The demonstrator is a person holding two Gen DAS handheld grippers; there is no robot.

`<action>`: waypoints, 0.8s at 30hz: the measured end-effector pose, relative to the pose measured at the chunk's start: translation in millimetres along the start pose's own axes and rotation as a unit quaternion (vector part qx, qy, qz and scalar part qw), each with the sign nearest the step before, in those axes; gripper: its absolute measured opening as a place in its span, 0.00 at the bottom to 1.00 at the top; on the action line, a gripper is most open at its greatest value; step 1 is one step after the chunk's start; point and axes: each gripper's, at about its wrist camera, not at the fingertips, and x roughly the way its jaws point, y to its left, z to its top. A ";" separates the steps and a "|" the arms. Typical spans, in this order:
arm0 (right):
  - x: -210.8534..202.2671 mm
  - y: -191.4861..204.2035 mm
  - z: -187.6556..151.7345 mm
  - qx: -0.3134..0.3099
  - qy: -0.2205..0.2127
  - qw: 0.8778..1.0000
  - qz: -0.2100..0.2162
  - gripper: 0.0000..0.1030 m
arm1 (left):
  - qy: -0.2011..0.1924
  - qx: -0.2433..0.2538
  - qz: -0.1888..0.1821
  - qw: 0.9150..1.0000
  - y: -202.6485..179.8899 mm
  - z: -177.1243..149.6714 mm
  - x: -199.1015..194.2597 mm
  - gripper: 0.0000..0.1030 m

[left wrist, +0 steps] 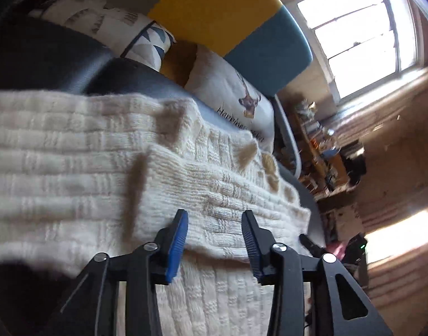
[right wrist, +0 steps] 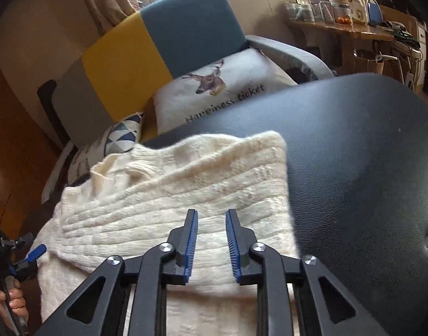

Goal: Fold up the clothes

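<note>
A cream knitted sweater (left wrist: pixel 102 154) lies folded in layers on a black padded leather surface (right wrist: pixel 354 154). In the left wrist view my left gripper (left wrist: pixel 214 212) hovers over the sweater's near folded edge, open, with only knit showing behind the gap between its blue pads. My right gripper (right wrist: pixel 211 211) stands open over the sweater (right wrist: pixel 186 173) near its right edge, nothing pinched between its pads. At the far left of the right wrist view, the left gripper (right wrist: pixel 32 254) shows beside the sweater, held by a person's hand (right wrist: pixel 12 305).
Behind the leather surface is a sofa with a yellow and teal back (right wrist: pixel 158 44), a white deer cushion (right wrist: pixel 214 89) and a triangle-patterned cushion (right wrist: pixel 121 137). A wooden table with jars (right wrist: pixel 340 28) stands at the right. A bright window (left wrist: pixel 354 36) is beyond.
</note>
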 end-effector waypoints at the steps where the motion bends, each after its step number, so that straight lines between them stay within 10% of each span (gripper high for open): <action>1: -6.2 8.5 -1.6 -0.004 -0.007 1.000 0.012 0.25 | -0.018 -0.026 -0.006 0.999 11.2 -3.3 -19.7 0.47; 6: -13.2 71.1 -32.3 -0.040 0.012 0.996 0.080 0.25 | -0.129 -0.151 0.049 0.979 98.5 -27.4 -143.4 0.50; 11: -11.5 124.4 -65.2 -0.068 0.042 0.989 0.121 0.25 | -0.231 -0.281 0.112 0.925 192.8 -39.3 -261.9 0.51; 15: -7.7 155.4 -78.3 -0.090 0.057 0.986 0.128 0.25 | -0.267 -0.324 0.138 0.897 238.1 -30.6 -310.0 0.51; 24: -12.7 187.4 -81.7 -0.128 0.063 0.982 0.122 0.26 | -0.268 -0.367 0.120 0.883 271.5 -3.1 -310.9 0.54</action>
